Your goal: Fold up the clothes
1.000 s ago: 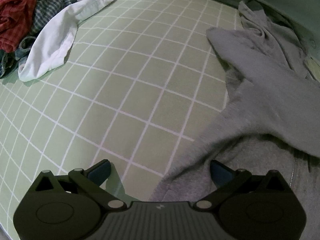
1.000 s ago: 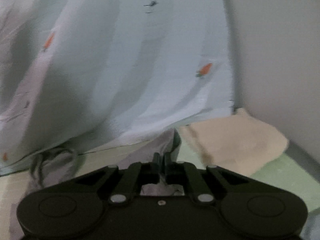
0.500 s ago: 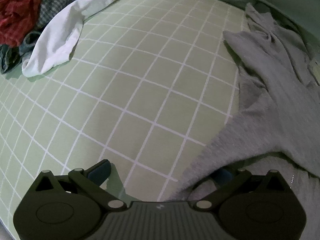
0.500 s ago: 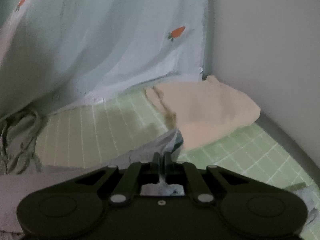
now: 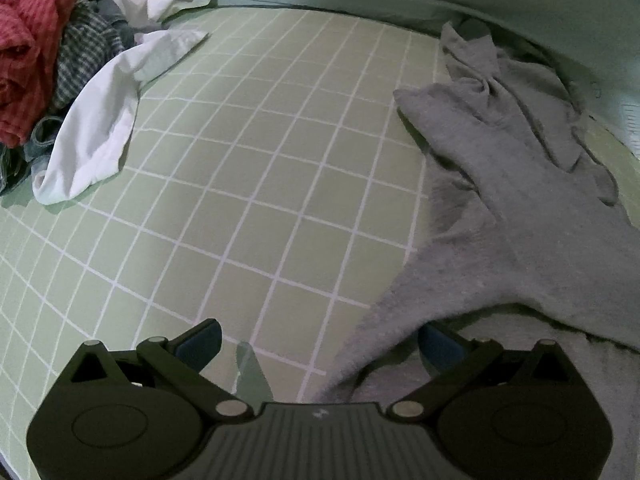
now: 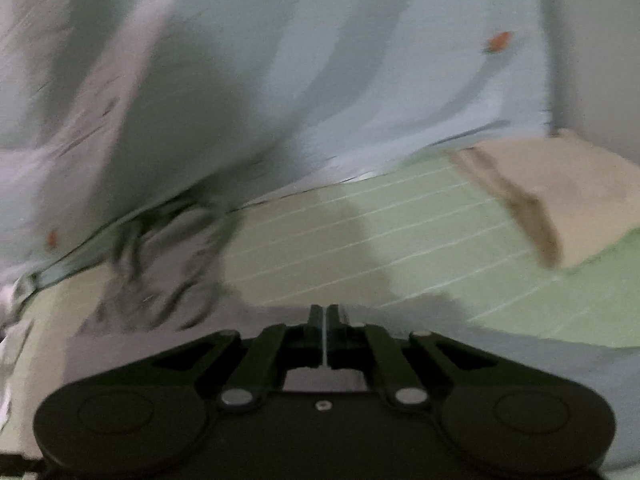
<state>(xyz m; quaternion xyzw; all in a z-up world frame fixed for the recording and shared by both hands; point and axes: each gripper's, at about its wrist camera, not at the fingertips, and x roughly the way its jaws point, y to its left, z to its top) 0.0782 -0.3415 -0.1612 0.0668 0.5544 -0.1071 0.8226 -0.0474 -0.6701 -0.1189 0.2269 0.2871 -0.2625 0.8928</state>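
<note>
The left hand-held gripper (image 5: 318, 344) hangs low over a bed (image 5: 248, 184) covered in a green sheet with a white grid, its jaws spread wide. A grey sweatshirt (image 5: 516, 216) lies on the right side of the bed, stretching from the far edge toward the camera. Its near hem drapes across the right blue-padded fingertip (image 5: 438, 346), partly hiding it, while the left fingertip sits over bare sheet, apart from the cloth. Whether the right pad touches the fabric cannot be told.

At the far left of the bed sits a heap of other laundry: a red checked garment (image 5: 24, 60), a grey-striped piece (image 5: 86, 46) and a white garment (image 5: 100, 128) trailing out toward the middle.

The right hand-held gripper (image 6: 324, 316) has its jaws pressed together with only a thin slit between them. Grey fabric (image 6: 160, 288) lies just ahead of and beneath its tips; the view is blurred, and whether cloth is pinched between them cannot be told. Beyond it hangs a pale curtain (image 6: 320, 80) printed with small orange shapes, and a beige folded cloth (image 6: 560, 192) rests on the bed at the right, well apart from the gripper.
</note>
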